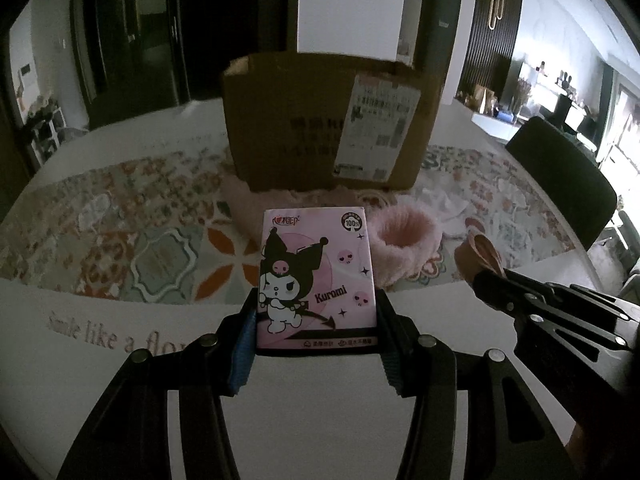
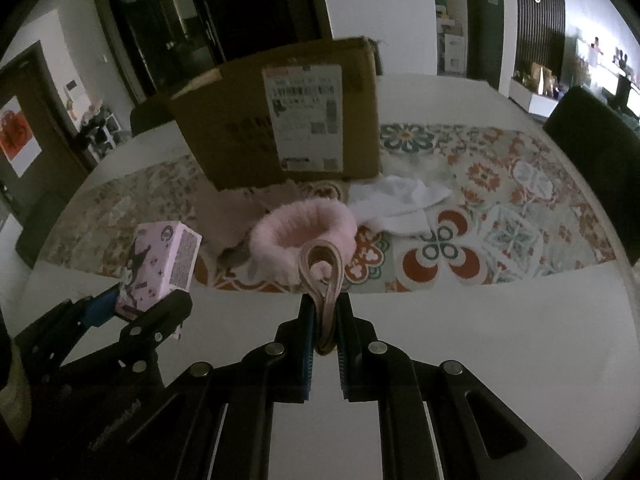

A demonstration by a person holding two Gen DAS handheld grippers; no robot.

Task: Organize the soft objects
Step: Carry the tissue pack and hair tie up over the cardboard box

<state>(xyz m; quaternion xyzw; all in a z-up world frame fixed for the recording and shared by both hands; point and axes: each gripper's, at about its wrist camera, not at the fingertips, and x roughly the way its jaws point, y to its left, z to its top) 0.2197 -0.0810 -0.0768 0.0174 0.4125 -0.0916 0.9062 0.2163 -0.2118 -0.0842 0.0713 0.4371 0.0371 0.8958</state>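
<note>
My left gripper [image 1: 316, 308] is shut on a pink Kuromi tissue pack [image 1: 316, 276] and holds it above the table; the pack also shows in the right wrist view [image 2: 160, 264]. My right gripper [image 2: 325, 308] is shut on a tan looped band [image 2: 324, 276], which also shows in the left wrist view [image 1: 478, 256]. A fluffy pink headband [image 2: 304, 228] lies on the patterned mat just ahead. A white cloth [image 2: 400, 200] lies to its right. A pinkish-brown cloth [image 2: 228, 216] lies to its left, in front of a cardboard box [image 2: 280, 112].
The cardboard box [image 1: 328, 120] stands at the back of the patterned mat [image 1: 152, 232] on a white table [image 2: 500, 320]. A dark chair [image 2: 596, 152] stands at the right edge. The room behind is dim.
</note>
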